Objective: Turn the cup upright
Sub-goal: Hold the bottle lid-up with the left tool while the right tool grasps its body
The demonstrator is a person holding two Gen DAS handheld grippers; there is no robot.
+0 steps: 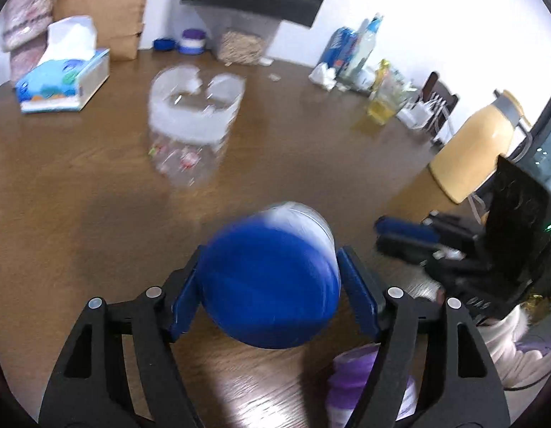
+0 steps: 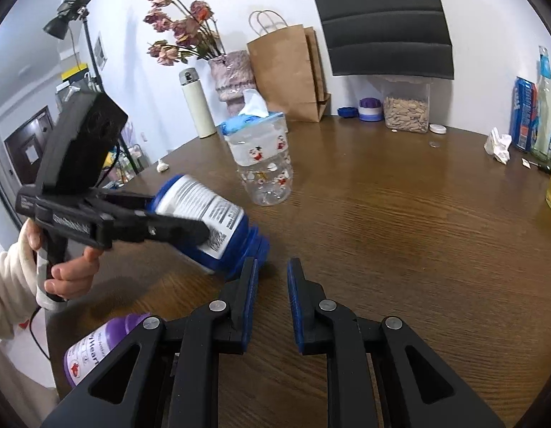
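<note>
L gripper (image 1: 268, 278) is clamped on the blue cup (image 1: 272, 278), a blue container w/ a white printed label. In the L wrist view its blue pads (image 1: 184, 303) press both sides of the body and the round blue end faces the camera. In the R wrist view the same cup (image 2: 207, 221) is tilted, mouth end low and just above the wooden table (image 2: 400, 232), closed end raised toward the L gripper (image 2: 175, 228); can't tell if the rim touches the wood. A hand (image 2: 67, 274) in a pale sleeve holds that gripper's handle.

R gripper (image 2: 272, 285) is empty, fingers parted w/ bare table between them, tips just beside the cup's mouth end, not touching it.

Relative to the cup: a clear plastic jar (image 2: 264, 167) w/ cartoon prints stands upright just beyond it; a purple-labelled bottle (image 2: 88, 349) sits nearer the camera at the table edge. Further behind the cup are a tissue box (image 1: 61, 82), a brown paper bag (image 2: 286, 71), a vase of dried flowers (image 2: 232, 75) and a white thermos (image 2: 197, 103). L wrist view is motion-blurred.
</note>
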